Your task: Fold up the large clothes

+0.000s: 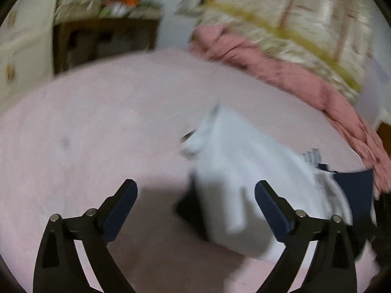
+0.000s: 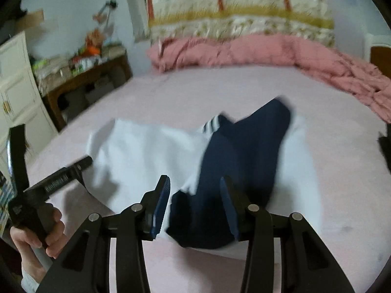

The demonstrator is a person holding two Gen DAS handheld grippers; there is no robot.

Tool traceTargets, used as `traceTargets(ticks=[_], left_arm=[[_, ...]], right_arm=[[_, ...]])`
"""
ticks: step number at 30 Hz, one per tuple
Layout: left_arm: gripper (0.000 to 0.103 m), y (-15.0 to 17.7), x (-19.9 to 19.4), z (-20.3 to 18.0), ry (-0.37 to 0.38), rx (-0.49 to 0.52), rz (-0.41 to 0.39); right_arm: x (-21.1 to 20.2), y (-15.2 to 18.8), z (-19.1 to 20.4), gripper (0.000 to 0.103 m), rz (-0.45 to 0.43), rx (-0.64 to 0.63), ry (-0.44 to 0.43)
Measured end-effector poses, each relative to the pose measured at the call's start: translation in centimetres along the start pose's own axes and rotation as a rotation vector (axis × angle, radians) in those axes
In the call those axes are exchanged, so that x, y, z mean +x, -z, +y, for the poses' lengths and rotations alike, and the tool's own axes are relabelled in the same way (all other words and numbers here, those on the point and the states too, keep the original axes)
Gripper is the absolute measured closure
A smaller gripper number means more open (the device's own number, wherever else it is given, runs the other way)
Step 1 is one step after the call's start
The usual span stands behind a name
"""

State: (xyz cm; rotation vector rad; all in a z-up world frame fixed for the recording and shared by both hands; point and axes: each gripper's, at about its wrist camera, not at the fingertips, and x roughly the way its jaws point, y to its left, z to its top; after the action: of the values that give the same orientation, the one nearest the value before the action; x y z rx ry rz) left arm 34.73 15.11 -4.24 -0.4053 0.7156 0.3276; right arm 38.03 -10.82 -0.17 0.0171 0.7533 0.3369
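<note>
A white garment (image 1: 239, 171) with a navy part (image 2: 244, 151) and a striped cuff (image 2: 212, 123) lies rumpled on the pink bed sheet (image 1: 97, 122). In the left wrist view my left gripper (image 1: 195, 190) stands wide open over the sheet. Its right finger (image 1: 271, 202) is in front of the white cloth's near edge, and nothing is between the pads. The right wrist view shows that left gripper (image 2: 52, 144) beside the garment's left edge, held by a hand (image 2: 48, 232). My right gripper (image 2: 195, 193) hangs part open above the navy part, with no cloth pinched that I can see.
A crumpled pink quilt (image 2: 244, 51) and a patterned cover (image 2: 239, 5) lie along the far side of the bed. A dark wooden table (image 2: 90, 78) with clutter and a white cabinet (image 2: 17, 85) stand to the left of the bed.
</note>
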Motion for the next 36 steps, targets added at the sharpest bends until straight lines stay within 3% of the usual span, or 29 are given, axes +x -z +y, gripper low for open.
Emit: traceTargets(ticks=[3, 8, 11, 14, 19, 21, 23, 24, 27, 29, 33, 36], left_arm=[[0.007, 0.4, 2.4, 1.7, 0.081, -0.082, 0.088], [0.006, 0.9, 2.5, -0.2, 0.180, 0.008, 0.124], [0.005, 1.0, 2.8, -0.7, 0.149, 0.027, 0.138], [0.005, 1.1, 3.0, -1.6, 0.106, 0.054, 0.157], [0.005, 1.9, 3.0, -2.5, 0.035, 0.101, 0.158], [0.023, 1.8, 2.7, -1.9, 0.066, 0.076, 0.129], [0.075, 1.6, 2.4, -1.2, 0.197, 0.032, 0.120], [0.081, 1.7, 2.3, -0.8, 0.247, 0.018, 0.130], [0.087, 1.7, 1.7, -1.9, 0.211, 0.076, 0.092], [0.089, 1.6, -0.3, -3.2, 0.196, 0.134, -0.007], [0.090, 0.7, -4.4, -5.1, 0.304, 0.168, -0.148], [0.091, -0.2, -6.9, -7.2, 0.414, 0.192, -0.182]], right_arm=[[2.8, 1.2, 2.2, 0.059, 0.010, -0.120, 0.165], [4.9, 0.9, 1.0, 0.062, 0.046, -0.151, 0.262], [4.2, 0.3, -1.8, 0.062, 0.071, -0.059, 0.188], [3.9, 0.3, -3.2, 0.062, 0.081, -0.012, 0.187], [3.4, 0.9, -3.3, 0.062, 0.059, 0.033, 0.123], [2.9, 1.0, -3.0, 0.062, 0.067, 0.012, 0.026], [1.7, 1.1, -3.5, 0.062, 0.071, 0.037, -0.055], [1.1, 1.2, -3.9, 0.061, 0.069, 0.062, -0.089], [-1.5, 1.7, -5.7, 0.061, 0.047, 0.125, -0.150], [-3.2, 2.2, -6.6, 0.061, 0.018, 0.132, -0.127], [-5.2, 3.0, -7.7, 0.061, -0.052, 0.083, 0.043], [-1.7, 3.3, -8.5, 0.062, 0.066, 0.107, 0.002]])
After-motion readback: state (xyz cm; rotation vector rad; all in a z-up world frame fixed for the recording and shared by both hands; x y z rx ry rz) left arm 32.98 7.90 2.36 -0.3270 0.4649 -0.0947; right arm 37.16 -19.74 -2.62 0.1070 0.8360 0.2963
